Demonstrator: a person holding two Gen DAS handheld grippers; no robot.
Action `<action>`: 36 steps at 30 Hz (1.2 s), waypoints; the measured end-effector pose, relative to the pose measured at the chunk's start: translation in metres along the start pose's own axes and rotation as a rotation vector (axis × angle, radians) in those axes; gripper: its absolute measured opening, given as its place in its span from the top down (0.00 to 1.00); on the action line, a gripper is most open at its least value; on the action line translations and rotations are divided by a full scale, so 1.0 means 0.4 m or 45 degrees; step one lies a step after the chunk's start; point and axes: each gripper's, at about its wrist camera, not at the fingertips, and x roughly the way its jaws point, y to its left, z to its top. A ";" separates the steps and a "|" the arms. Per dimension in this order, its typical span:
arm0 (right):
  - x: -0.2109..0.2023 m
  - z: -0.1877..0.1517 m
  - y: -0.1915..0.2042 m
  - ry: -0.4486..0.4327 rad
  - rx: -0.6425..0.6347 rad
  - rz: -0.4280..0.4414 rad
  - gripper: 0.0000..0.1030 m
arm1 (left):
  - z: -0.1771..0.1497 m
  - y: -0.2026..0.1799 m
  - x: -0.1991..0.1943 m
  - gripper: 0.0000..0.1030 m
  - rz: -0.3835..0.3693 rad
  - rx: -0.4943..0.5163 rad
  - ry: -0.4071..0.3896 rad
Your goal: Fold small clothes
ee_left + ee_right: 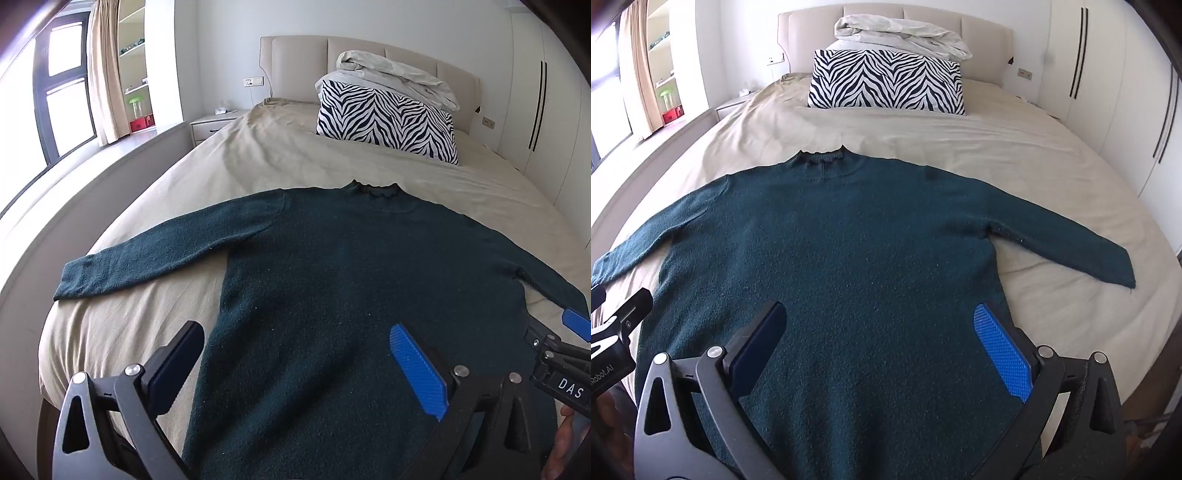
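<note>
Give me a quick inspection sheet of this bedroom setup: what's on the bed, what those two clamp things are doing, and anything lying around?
Surface: bed with a beige sheet, lightly wrinkled.
Job's things: dark green sweater spread flat, collar toward the headboard, both sleeves angled outward, not yet folded.
Clutter: zebra-print pillow near the headboard, a bundled white duvet on top of it.
Grippers: left gripper open above the sweater's lower left part; right gripper open above its lower right part; neither holds cloth.
Cables: a thin cord hangs from the wall socket.
Surroundings: nightstand, curtained window, shelves, white wardrobe.
</note>
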 end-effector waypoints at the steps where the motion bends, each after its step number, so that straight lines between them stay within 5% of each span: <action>1: 0.006 -0.002 0.002 -0.001 0.000 0.000 0.00 | 0.000 0.000 0.000 0.00 0.000 0.003 -0.001; 36: 0.007 -0.005 0.011 0.020 -0.029 -0.001 0.00 | -0.012 0.022 0.020 0.00 0.003 -0.009 0.010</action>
